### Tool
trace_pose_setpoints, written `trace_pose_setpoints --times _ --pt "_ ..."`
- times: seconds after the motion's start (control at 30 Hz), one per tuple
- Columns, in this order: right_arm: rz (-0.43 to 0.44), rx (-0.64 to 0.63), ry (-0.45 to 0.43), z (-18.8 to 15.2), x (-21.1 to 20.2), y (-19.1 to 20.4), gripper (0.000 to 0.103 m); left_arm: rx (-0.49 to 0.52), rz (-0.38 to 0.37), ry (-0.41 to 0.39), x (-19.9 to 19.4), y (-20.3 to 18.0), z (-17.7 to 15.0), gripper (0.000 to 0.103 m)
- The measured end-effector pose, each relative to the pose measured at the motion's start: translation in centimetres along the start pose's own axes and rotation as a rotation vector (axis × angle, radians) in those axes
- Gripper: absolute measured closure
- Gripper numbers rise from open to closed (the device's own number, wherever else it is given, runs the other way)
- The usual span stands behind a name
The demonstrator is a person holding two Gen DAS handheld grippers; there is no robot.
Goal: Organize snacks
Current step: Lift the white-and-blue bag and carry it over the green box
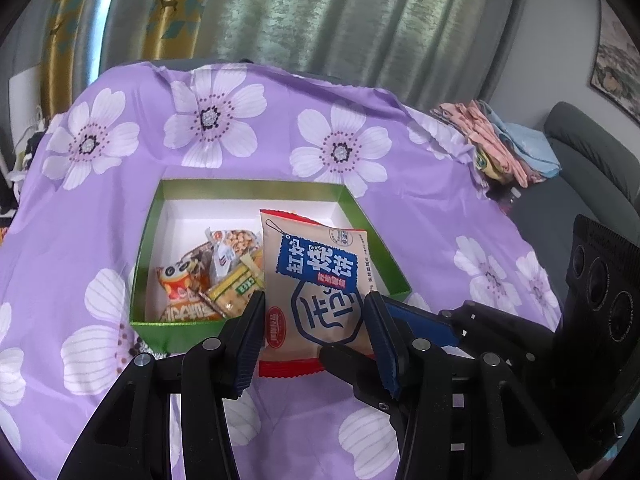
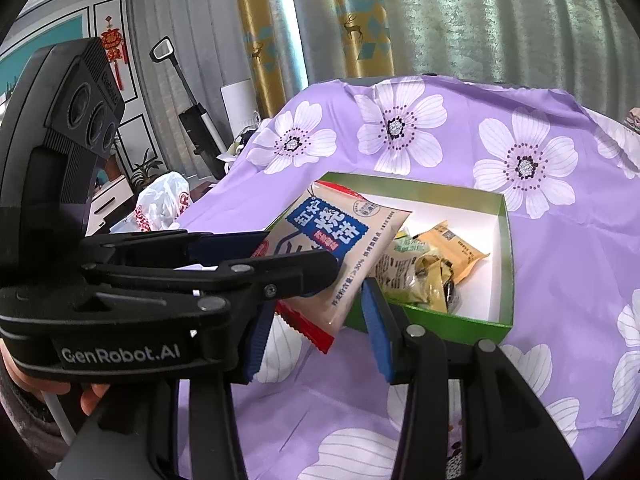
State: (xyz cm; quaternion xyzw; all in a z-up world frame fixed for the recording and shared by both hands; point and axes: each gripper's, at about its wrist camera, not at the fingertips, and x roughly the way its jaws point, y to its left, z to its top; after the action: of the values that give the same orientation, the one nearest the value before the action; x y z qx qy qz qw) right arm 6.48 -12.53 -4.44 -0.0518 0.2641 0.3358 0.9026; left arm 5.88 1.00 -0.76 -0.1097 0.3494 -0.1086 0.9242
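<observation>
A beige snack packet [image 1: 320, 280] with a blue label and red ends hangs over the near edge of a green box [image 1: 248, 188] with a white inside. My left gripper [image 1: 315, 298] is shut on it, with a pad against each side edge. The right gripper comes in from the right, and one black finger [image 1: 344, 360] crosses the packet's lower corner. In the right wrist view the packet [image 2: 360, 232] sits between the pads of my right gripper [image 2: 316, 300], which is shut on it too. The left gripper [image 2: 302, 250] clamps it from the left. Several small snack packs [image 2: 452, 244] lie in the box [image 2: 508, 240].
The box rests on a purple flowered cloth [image 1: 340, 148] over a table. A pile of folded fabric [image 1: 500, 144] and a grey sofa [image 1: 580, 140] are at the right. A white plastic bag [image 2: 164, 204] and an upright vacuum [image 2: 196, 120] stand at the left. Curtains hang behind.
</observation>
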Motion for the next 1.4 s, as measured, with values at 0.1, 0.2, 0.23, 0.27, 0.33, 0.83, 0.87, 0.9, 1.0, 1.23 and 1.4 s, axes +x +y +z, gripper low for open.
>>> trace_pose_setpoints --times 0.1,0.2,0.23,0.27,0.33,0.83,0.87,0.9,1.0,1.23,1.4 --pt "-0.004 -0.003 -0.004 0.3 0.2 -0.2 0.058 0.002 -0.001 -0.002 0.3 0.1 0.4 0.053" --pt "-0.007 -0.009 -0.006 0.5 0.4 -0.4 0.058 0.002 -0.002 -0.004 0.4 0.2 0.6 0.053" --pt "-0.009 -0.011 -0.008 0.7 0.4 -0.5 0.058 0.001 -0.003 -0.003 0.4 0.2 0.6 0.053" --pt "-0.008 -0.011 -0.01 0.8 0.5 -0.6 0.058 -0.001 -0.004 -0.003 0.6 0.3 0.8 0.053" --pt "-0.007 -0.01 -0.013 1.0 0.7 -0.8 0.058 -0.001 -0.006 -0.004 0.8 0.4 1.3 0.053" --pt "-0.019 -0.014 -0.016 2.5 2.6 -2.2 0.058 0.005 -0.007 -0.008 3.1 1.2 3.2 0.053" --pt "-0.02 -0.013 -0.013 2.5 2.8 -2.3 0.058 0.0 -0.009 -0.004 3.5 1.4 3.3 0.053" --pt "-0.021 -0.013 -0.01 2.5 3.0 -2.4 0.058 -0.003 -0.01 -0.002 3.7 1.5 3.3 0.053" --pt "-0.023 -0.014 -0.005 2.6 3.5 -2.6 0.058 -0.011 -0.012 0.002 4.3 1.8 3.3 0.053" --pt "-0.03 -0.019 0.008 3.0 4.7 -3.2 0.058 -0.024 -0.014 0.011 5.5 2.6 3.7 0.053" --pt "-0.027 -0.018 0.021 3.1 5.7 -3.7 0.058 -0.041 -0.016 0.026 6.4 3.3 3.7 0.053"
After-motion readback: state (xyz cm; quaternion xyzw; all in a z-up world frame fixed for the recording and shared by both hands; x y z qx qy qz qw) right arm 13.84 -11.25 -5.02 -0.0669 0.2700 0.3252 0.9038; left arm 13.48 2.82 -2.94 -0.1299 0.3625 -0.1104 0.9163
